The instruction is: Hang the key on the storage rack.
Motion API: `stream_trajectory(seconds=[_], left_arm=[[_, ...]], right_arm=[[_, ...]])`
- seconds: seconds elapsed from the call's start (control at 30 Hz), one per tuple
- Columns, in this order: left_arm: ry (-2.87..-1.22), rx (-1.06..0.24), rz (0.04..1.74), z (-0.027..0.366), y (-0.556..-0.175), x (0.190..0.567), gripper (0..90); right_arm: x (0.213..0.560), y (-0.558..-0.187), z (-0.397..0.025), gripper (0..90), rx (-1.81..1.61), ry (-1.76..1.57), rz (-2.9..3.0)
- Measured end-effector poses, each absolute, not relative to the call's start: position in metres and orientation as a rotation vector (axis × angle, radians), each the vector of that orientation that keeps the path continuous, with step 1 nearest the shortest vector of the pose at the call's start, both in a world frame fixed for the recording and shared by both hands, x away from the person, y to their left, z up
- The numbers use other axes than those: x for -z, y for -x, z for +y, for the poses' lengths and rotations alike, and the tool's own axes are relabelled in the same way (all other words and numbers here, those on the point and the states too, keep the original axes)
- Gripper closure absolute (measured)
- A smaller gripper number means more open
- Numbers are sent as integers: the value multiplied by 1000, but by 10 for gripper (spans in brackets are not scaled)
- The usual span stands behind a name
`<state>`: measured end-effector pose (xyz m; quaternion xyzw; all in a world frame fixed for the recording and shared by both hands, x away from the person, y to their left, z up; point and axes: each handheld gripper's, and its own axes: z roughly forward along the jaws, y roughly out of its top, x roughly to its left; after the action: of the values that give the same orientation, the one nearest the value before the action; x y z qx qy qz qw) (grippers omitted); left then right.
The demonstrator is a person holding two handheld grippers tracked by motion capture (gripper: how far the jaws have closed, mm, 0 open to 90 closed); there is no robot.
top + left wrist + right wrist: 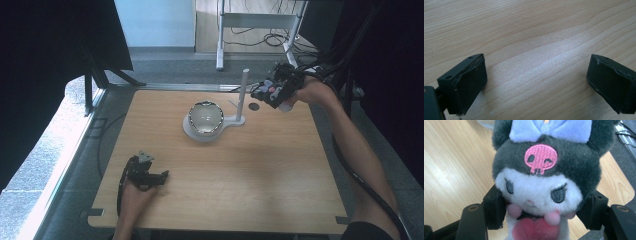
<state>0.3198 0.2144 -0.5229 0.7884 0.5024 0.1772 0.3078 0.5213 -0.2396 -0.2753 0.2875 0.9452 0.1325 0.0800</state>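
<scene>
Plush toy [541, 187], dark-hooded with a pink winking skull patch and no readable writing, sits clamped between the right gripper [266, 91] jaws above the wooden table's [250, 180] far right. Left gripper [159, 177] rests near-left, jaws apart.

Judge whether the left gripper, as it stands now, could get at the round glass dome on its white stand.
Probably yes. The left gripper is open and holds nothing, and bare table lies between it and the glass dome. The right gripper, shut on a plush toy, stays off to the side.
</scene>
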Motion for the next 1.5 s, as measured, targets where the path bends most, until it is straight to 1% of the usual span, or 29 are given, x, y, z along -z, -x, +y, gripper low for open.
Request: stream_trajectory(seconds=[0.43, 0.73, 0.93, 1.2, 1.5], left_arm=[[-2085, -469, 1328, 214, -320, 523, 28], [-2085, -466, 1328, 215, -320, 523, 28], [-2085, -466, 1328, 215, -320, 523, 28], [-2085, -471, 1327, 215, -320, 523, 28], [-2085, -472, 1327, 215, -320, 523, 28]], right_arm=[[262, -537, -235, 331, -421, -863, 2782], [263, -548, -224, 331, -431, -850, 2782], [265, -547, -215, 331, -440, -831, 2790], [281, -543, -203, 331, -432, -813, 2836], [309, -545, -194, 330, -435, -811, 2882]])
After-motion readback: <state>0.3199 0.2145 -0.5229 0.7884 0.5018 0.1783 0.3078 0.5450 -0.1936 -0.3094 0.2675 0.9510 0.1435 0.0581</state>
